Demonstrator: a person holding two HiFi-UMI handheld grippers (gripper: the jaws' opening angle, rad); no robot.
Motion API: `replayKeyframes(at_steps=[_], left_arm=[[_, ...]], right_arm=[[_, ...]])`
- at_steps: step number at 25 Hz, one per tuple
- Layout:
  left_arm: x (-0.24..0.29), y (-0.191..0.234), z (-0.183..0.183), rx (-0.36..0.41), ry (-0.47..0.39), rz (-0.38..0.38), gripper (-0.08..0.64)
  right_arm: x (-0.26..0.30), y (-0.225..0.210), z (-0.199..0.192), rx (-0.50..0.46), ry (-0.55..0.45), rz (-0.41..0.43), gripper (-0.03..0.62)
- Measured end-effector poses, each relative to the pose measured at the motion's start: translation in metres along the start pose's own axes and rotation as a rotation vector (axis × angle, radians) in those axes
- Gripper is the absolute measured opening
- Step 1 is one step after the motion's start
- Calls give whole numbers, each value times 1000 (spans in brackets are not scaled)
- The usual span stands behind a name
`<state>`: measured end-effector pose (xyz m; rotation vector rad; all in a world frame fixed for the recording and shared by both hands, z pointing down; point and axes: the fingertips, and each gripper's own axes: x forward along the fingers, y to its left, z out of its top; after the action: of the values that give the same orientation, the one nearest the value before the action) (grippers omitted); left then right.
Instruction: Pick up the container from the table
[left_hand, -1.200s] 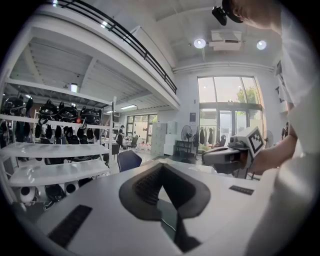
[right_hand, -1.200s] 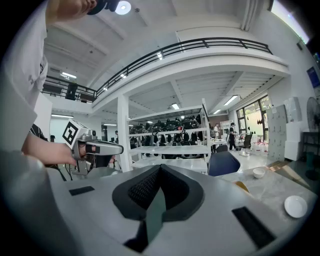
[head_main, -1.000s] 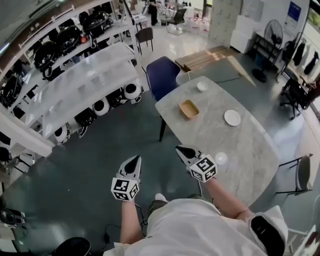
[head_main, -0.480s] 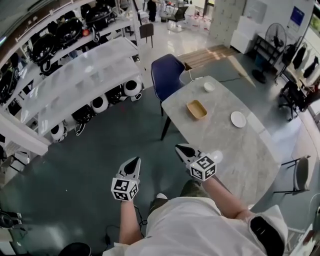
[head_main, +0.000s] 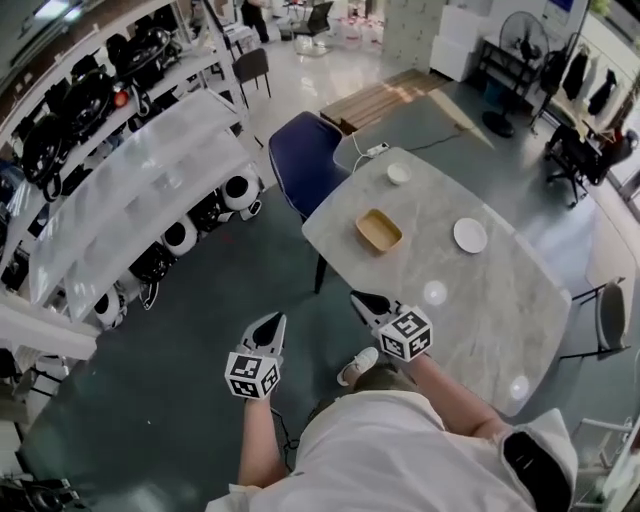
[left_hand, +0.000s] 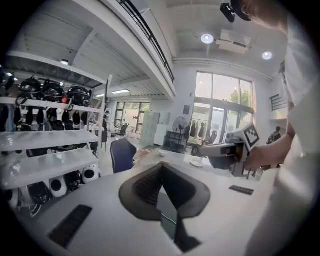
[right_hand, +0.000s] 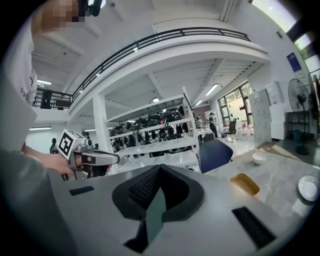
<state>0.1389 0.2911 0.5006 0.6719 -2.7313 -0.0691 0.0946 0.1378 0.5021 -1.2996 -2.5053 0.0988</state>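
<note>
The container (head_main: 379, 230) is a shallow tan tray lying on the grey marble table (head_main: 470, 320), toward its far left end. It also shows low on the right in the right gripper view, container (right_hand: 244, 184). My right gripper (head_main: 362, 300) hovers at the table's near left edge, well short of the container, its jaws shut and empty. To its left my left gripper (head_main: 270, 325) hangs over the floor, off the table, also shut and empty. Each gripper sees the other: right gripper (left_hand: 225, 149), left gripper (right_hand: 92, 159).
A white plate (head_main: 469, 235), a small white bowl (head_main: 399, 173) and two white round pieces (head_main: 434, 292) also lie on the table. A blue chair (head_main: 305, 160) stands at the table's far left end. White shelving (head_main: 140, 200) with round devices runs along the left.
The person has stepped toward the table, so its near end has drawn closer. Both grippers have travelled along, still shut, and a shoe now shows below them.
</note>
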Motion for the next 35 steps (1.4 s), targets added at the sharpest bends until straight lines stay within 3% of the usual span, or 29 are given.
replayKeyframes(at_steps=[6,14,25,35], left_arm=[[92,24,34,101,68,-122,2],[201,-1,62,175,112,-275,2],[300,-17,61,215,193,-530,2],[375,-24,60,350,283,-838,2]], right_arm=[[15,-87,24,43,-29,-137,11],[-10,-179,29,122,-60,-299,11],[-30,-236,18,222,-66,-533,11],[-33,-259,9,322,-69,-800,11]])
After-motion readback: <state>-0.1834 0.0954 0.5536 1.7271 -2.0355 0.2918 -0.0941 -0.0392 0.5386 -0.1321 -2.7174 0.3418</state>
